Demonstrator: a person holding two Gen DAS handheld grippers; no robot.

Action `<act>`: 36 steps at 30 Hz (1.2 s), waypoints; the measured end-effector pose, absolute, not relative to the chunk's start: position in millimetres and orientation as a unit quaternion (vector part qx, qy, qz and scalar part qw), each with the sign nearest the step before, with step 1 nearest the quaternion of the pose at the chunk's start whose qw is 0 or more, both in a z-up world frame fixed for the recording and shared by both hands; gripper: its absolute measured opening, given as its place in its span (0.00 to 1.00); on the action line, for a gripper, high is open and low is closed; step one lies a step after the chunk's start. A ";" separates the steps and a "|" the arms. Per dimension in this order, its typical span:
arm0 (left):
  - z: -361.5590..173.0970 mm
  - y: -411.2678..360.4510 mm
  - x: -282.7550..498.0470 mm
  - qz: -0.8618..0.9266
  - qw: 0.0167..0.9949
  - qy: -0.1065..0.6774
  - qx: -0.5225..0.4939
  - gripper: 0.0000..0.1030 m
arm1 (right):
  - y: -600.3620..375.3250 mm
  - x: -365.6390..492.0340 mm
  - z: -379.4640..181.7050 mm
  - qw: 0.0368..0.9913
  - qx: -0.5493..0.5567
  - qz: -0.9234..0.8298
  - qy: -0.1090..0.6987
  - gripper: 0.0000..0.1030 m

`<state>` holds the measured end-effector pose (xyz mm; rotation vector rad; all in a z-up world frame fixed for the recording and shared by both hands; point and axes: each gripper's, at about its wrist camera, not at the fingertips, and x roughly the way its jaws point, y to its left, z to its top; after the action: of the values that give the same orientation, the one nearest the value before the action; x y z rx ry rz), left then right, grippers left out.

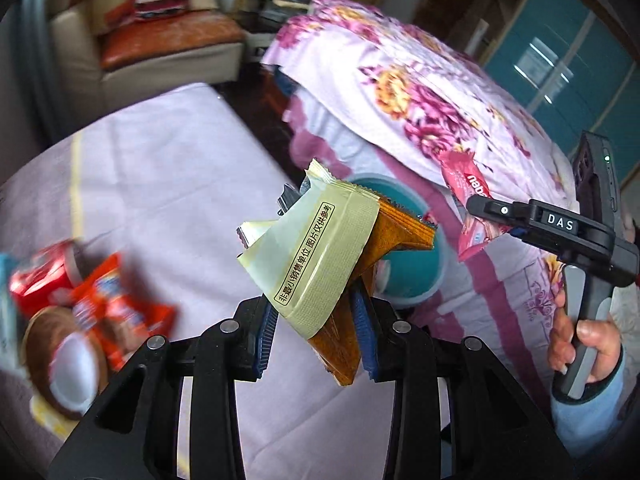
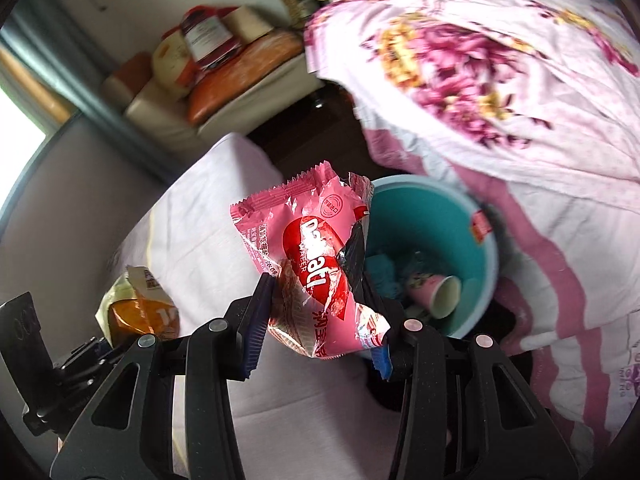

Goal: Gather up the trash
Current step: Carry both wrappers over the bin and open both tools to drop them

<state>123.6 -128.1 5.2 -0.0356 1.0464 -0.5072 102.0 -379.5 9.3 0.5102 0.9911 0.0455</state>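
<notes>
Lilac-sheeted surface (image 1: 168,184) – floral quilt (image 1: 420,92), sofa (image 1: 160,48) behind.

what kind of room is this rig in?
Most likely a bedroom or lived-in home room: a floral quilt heaped on a bed, a cream and orange sofa at the back, and a teal waste bin on the floor holding a paper cup.

Soft daylight, brightest from a blown-out window (image 2: 20,116) at left; fisheye-bent, dark-vignetted edges and motion-blurred surroundings.
</notes>
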 end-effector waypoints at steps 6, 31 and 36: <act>-9.7 -188.3 147.2 -0.263 0.821 0.506 0.008 0.36 | -410.5 105.4 -1.1 0.848 0.246 -0.003 0.469 0.40; -47.3 -270.8 169.9 -0.272 0.805 0.524 0.064 0.77 | -451.2 112.9 -21.0 0.844 0.237 -0.045 0.480 0.41; -42.3 -260.9 170.0 -0.261 0.813 0.518 0.055 0.86 | -445.3 115.2 -19.8 0.844 0.229 -0.044 0.483 0.43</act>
<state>169.9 -260.9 -42.3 0.1170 1.1047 -0.5566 115.2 -445.3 -19.8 0.4824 1.0199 -0.0931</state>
